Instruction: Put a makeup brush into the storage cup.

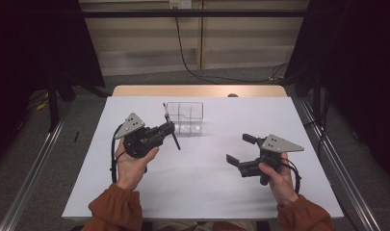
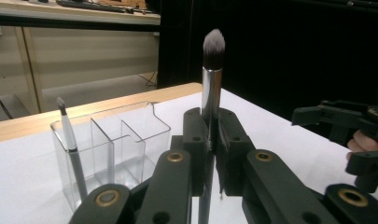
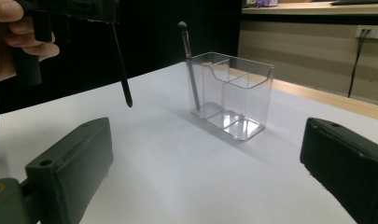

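While my left fingers (image 2: 210, 140) are clenching the big makeup brush (image 2: 211, 93), its lower handle is dropping out of sight between the black pads in the left gripper view, so I cannot see its tip there. From the high view the same brush (image 1: 174, 134) is showing only as a thin dark stick, slanting from the fingers toward the near right, its bristle end too small to make out. In the right gripper view just the dark handle end (image 3: 122, 74) is hanging below my left hand (image 3: 14, 42), with the rest cut off by the top edge. Its long axis is running nearly upright: grey-white bristles pointing up, silver ferrule below them, handle pointing down at the worktop (image 1: 202, 178), leaning a little.

I am holding it above the worktop, left of the middle, just in front of the clear organizer (image 1: 184, 117), which is standing near the far edge. The organizer's walls are transparent, so its compartments are hard to separate from above; in the left gripper view I am counting three. A slim small brush (image 2: 70, 144) is standing in an end compartment, leaning, tip up.

My right fingers (image 1: 243, 149) are spread wide and released, gripping nothing, hovering over the right half of the worktop, well apart from the organizer.
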### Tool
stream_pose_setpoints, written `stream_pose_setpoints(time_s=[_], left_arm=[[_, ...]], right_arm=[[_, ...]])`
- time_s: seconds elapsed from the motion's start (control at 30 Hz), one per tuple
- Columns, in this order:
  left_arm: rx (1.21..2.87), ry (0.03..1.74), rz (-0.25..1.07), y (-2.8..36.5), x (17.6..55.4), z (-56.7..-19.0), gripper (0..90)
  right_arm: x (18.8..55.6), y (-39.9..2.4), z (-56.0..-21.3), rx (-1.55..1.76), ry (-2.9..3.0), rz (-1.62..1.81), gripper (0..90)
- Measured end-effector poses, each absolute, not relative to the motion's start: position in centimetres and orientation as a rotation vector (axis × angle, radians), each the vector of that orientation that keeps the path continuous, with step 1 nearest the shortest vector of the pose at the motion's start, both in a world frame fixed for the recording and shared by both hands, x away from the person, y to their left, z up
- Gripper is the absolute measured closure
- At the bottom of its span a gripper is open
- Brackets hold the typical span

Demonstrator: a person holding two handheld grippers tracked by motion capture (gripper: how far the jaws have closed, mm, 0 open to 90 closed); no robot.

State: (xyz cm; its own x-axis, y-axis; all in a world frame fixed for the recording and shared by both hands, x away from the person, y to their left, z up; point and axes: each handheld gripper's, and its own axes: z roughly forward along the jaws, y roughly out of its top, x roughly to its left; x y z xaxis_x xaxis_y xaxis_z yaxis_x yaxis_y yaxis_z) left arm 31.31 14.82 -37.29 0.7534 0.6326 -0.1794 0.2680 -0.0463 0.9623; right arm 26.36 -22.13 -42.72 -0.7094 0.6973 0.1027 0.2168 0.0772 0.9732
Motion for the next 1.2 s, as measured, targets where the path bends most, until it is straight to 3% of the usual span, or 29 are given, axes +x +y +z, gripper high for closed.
stream_pose_setpoints(time_s=[1.2], left_arm=[[1.664, 0.767, 0.435, 14.5, 35.4, -34.5, 83.9]], right_arm=[[22.2, -27.0, -44.2, 1.048, 1.844, 1.505, 0.3]])
